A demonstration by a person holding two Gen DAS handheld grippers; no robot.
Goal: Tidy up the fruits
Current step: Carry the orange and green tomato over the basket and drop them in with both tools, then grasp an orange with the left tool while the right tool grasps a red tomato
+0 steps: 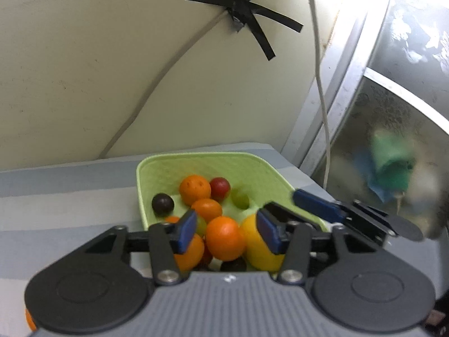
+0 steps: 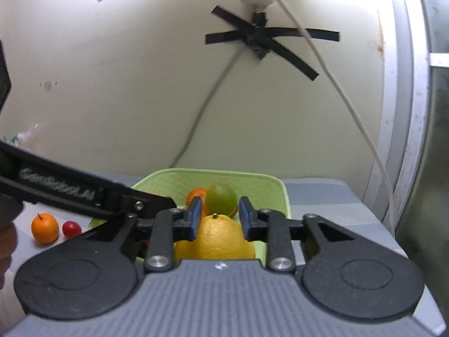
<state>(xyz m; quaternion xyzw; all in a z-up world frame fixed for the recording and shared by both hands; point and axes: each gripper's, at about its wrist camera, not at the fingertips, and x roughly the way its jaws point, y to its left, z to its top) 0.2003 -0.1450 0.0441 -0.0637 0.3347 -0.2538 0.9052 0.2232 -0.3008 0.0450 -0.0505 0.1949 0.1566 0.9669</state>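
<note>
- The green tray (image 1: 196, 160) sits on a table (image 1: 70, 191) under a grey-and-white striped cloth, against a cream wall (image 1: 98, 70).
- Above the tray, black tape (image 1: 247, 14) pins a cable to that wall.
- Oranges (image 1: 195, 189), a lemon (image 2: 214, 236) and smaller fruits fill the tray.
- Left gripper (image 1: 226, 231) hangs over the tray, jaws apart, empty.
- Right gripper (image 2: 219, 221) likewise gapes above the lemon.
- Left of the tray lie an orange (image 2: 45, 228) and a red fruit (image 2: 71, 229).
</note>
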